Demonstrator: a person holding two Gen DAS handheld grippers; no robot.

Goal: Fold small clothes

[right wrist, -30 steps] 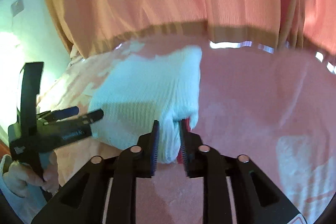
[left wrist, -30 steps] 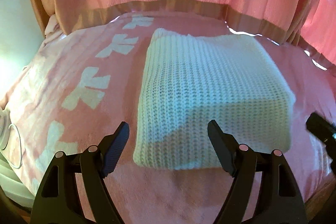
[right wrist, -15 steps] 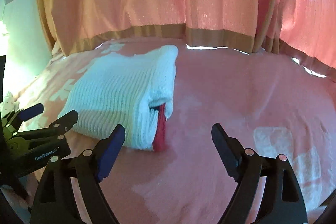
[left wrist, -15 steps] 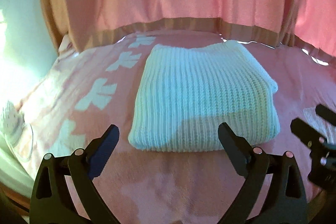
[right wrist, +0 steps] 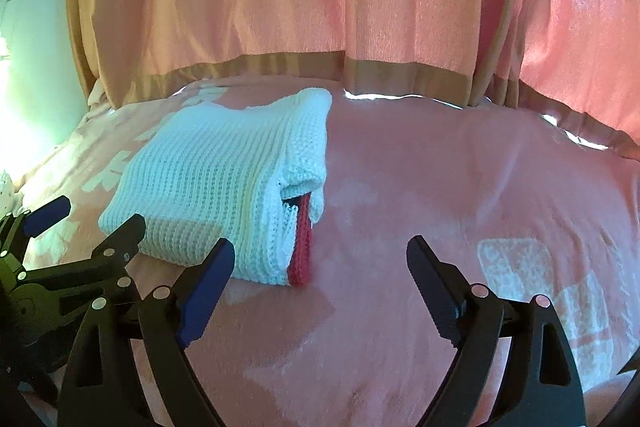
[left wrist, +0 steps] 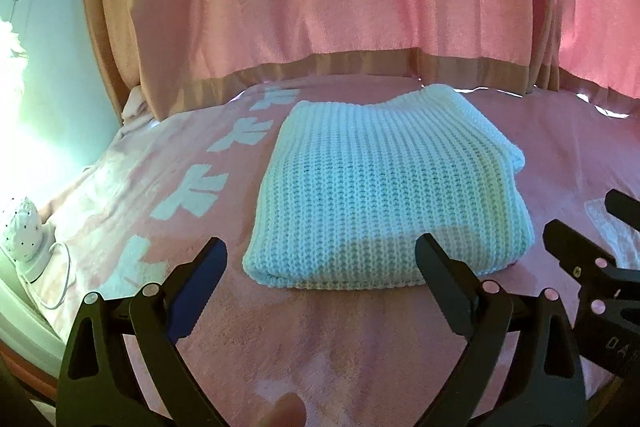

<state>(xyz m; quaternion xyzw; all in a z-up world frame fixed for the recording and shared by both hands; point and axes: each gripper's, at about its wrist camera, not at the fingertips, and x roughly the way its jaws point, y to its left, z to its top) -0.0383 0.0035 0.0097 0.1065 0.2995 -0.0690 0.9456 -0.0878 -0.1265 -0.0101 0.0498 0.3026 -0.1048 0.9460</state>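
The folded white sweater (left wrist: 384,195) lies on the pink blanket (left wrist: 360,347); left gripper (left wrist: 320,283) and right gripper (right wrist: 320,279) hover near it, fingers spread, holding nothing.

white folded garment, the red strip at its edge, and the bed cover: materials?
White sweater: chunky knit yarn, matte, clear ribbed stitch rows. Red trim: apparently the same kind of knit, ribbed. Pink blanket: soft fleece or plush by its fuzzy nap; exact fibre unclear.

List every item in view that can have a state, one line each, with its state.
white knit sweater: folded into a neat rectangle, lying flat on the blanket, ungripped.
red trim: sticking out of the fold's right edge.
left gripper: fingers wide open, empty, short of the sweater.
right gripper: fingers wide open, empty.
pink blanket: spread flat.
curtain: drawn closed.
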